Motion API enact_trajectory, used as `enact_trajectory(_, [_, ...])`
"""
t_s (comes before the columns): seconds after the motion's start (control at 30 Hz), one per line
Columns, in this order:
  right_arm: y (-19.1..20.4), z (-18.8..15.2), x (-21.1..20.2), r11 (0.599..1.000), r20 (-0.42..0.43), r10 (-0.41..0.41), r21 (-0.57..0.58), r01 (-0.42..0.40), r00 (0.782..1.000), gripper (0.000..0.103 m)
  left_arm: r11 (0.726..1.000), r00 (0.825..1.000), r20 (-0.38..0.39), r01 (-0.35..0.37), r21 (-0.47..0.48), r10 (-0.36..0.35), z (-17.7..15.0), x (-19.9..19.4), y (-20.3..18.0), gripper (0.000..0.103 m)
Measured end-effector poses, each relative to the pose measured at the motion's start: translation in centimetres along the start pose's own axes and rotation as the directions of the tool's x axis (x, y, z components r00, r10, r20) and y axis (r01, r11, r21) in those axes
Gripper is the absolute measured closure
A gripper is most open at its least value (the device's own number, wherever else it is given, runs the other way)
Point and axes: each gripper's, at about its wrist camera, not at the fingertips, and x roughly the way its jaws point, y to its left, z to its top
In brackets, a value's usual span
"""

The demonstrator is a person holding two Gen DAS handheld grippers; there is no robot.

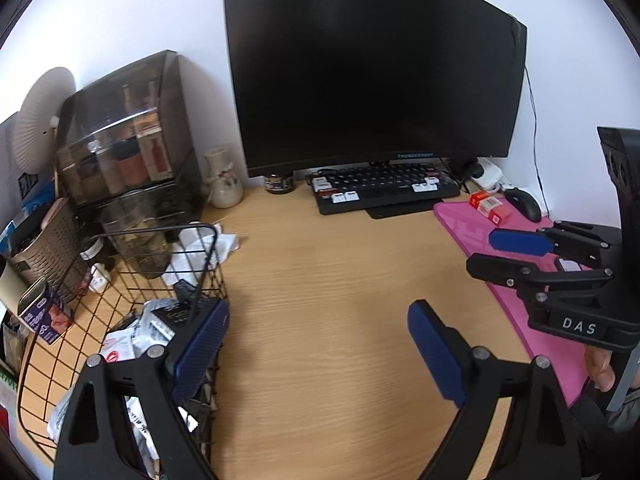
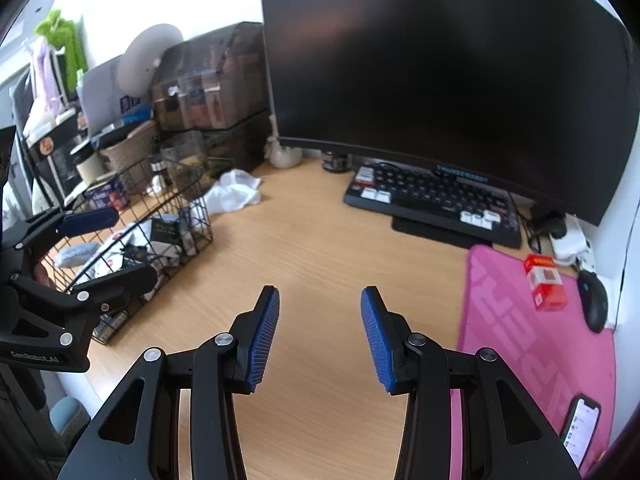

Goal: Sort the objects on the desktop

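Wooden desk [image 2: 320, 240]: both claws gape empty; steer the right claw [image 2: 320, 334] rightward onto the red box [image 2: 546, 282], squarely.

White wall [image 1: 160, 8], wooden desk [image 1: 320, 280], daylit.

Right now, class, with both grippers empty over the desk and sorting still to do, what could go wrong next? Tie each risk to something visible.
1. The red box lies close to the mouse on the pink mat; reaching for it could knock the mouse.
2. The phone lies at the mat's near edge and could be nudged off.
3. The wire basket looks crowded, so added items may spill.
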Motion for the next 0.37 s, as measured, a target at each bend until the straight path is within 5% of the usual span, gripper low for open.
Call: enact_trajectory(0.37, [-0.25, -0.23, 0.05, 1.000, -0.004, -0.005, 0.009, 0.005, 1.000, 0.061, 1.000, 1.000, -0.010, 0.006, 0.006, -0.005, -0.03, 0.40, -0.35, 0.013])
